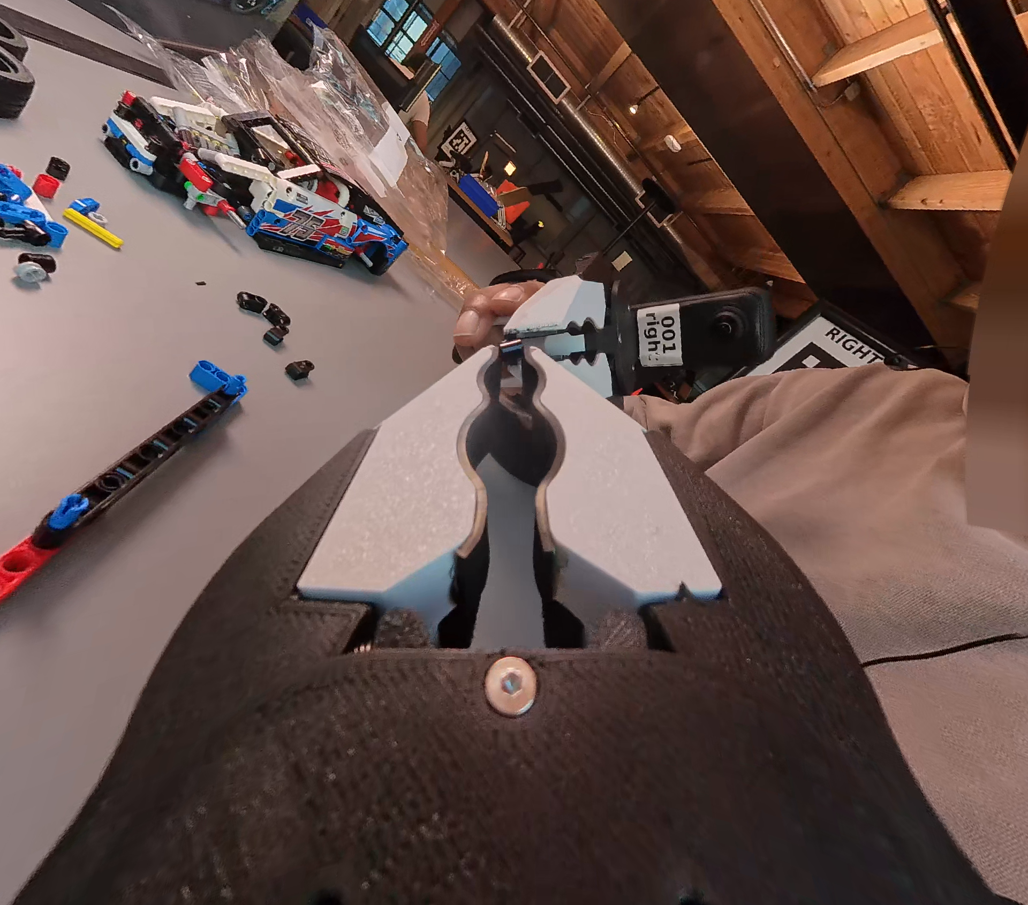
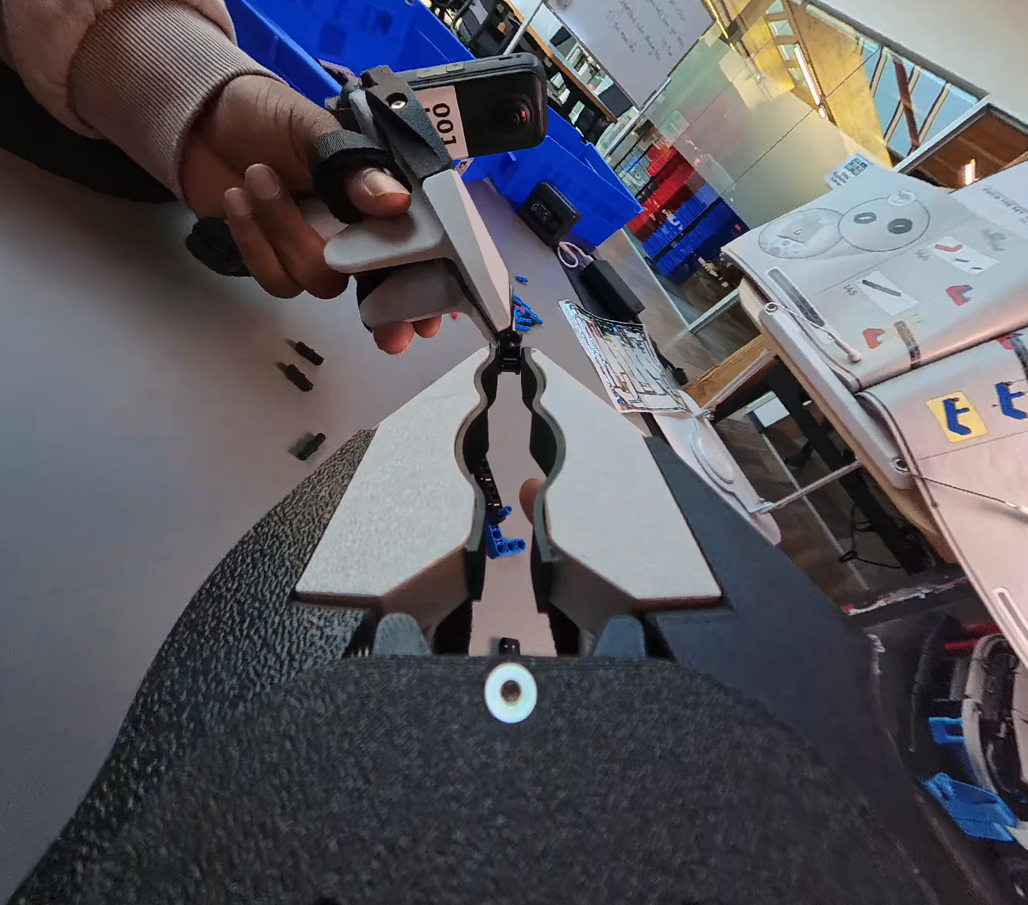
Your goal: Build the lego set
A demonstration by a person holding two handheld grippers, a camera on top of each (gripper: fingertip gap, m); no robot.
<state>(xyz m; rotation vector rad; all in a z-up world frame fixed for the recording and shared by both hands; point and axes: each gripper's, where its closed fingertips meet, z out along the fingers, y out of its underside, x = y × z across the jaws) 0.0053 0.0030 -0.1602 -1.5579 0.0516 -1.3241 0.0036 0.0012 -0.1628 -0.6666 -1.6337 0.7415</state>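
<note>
A small black plastic Lego pin (image 2: 508,354), upright between them, is being pinched by both the left gripper (image 1: 509,360) and right gripper (image 2: 507,360), tip to tip, above the grey table (image 1: 139,350).

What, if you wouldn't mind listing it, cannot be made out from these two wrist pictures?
- Small black piece between the two grippers' tips: its shape is too small and covered by fingertips in both views.
- Left gripper: whether it clamps the piece or only touches it cannot be told.
- Red beam: cut off by the left edge, left wrist view.
- Instruction booklet: cut off by the right edge, right wrist view.
</note>
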